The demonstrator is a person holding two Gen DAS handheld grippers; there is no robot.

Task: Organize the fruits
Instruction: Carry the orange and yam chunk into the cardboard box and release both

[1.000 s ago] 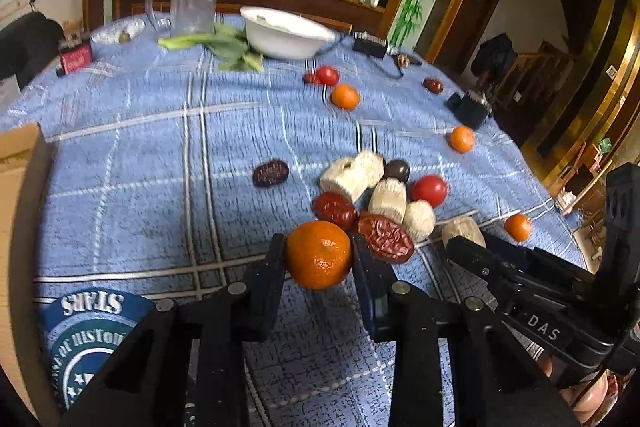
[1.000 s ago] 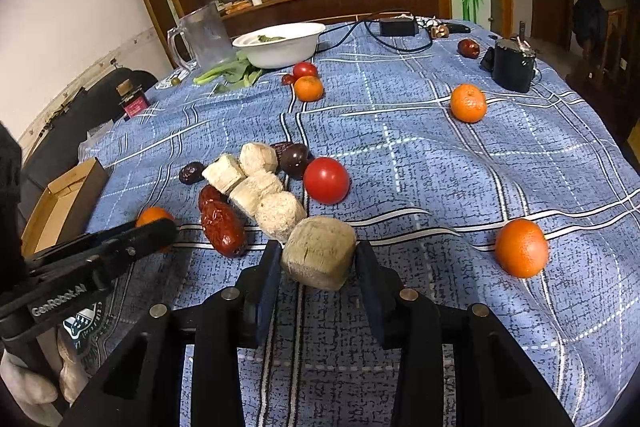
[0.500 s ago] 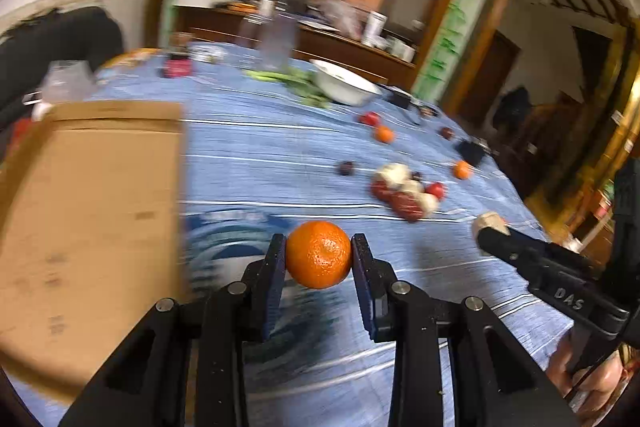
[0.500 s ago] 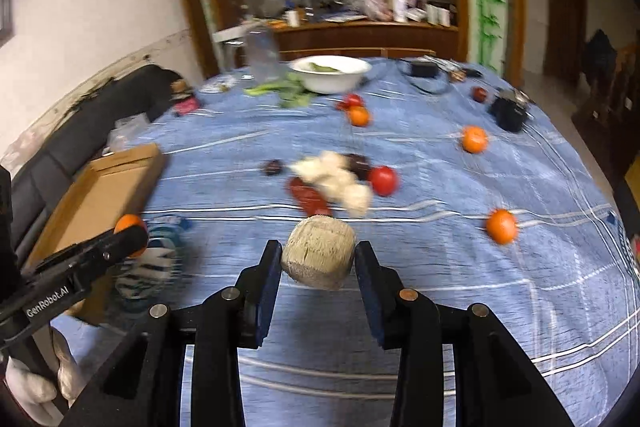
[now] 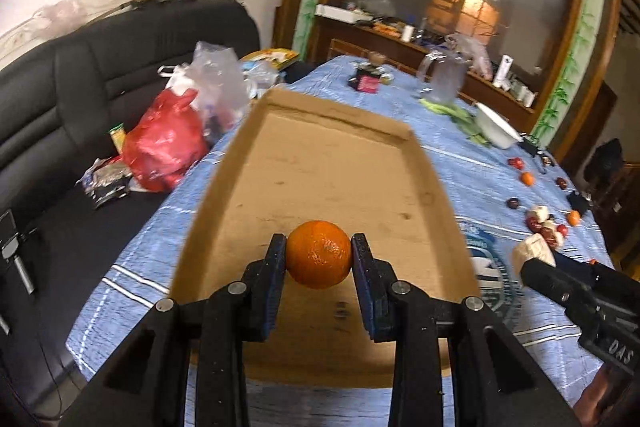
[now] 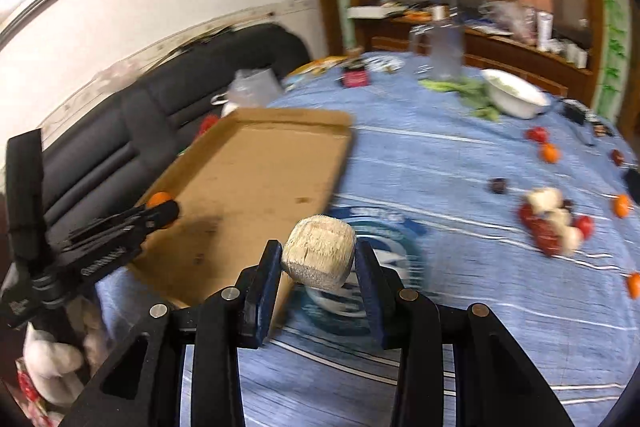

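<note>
Left gripper (image 5: 319, 254) clamped on an orange (image 5: 319, 253) above the cardboard tray (image 5: 320, 163), right gripper (image 6: 319, 259) on a pale block (image 6: 319, 254).

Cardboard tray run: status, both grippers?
Left gripper shut on orange, over cardboard tray. Right gripper shut on pale chunk, beside tray. Nothing blocking.

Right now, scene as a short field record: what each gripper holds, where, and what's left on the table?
left gripper: shut on orange, above cardboard tray
right gripper: shut on pale chunk, above blue tablecloth, beside the tray
tray contents: none visible
left on table: fruit pile, scattered oranges, white bowl
</note>
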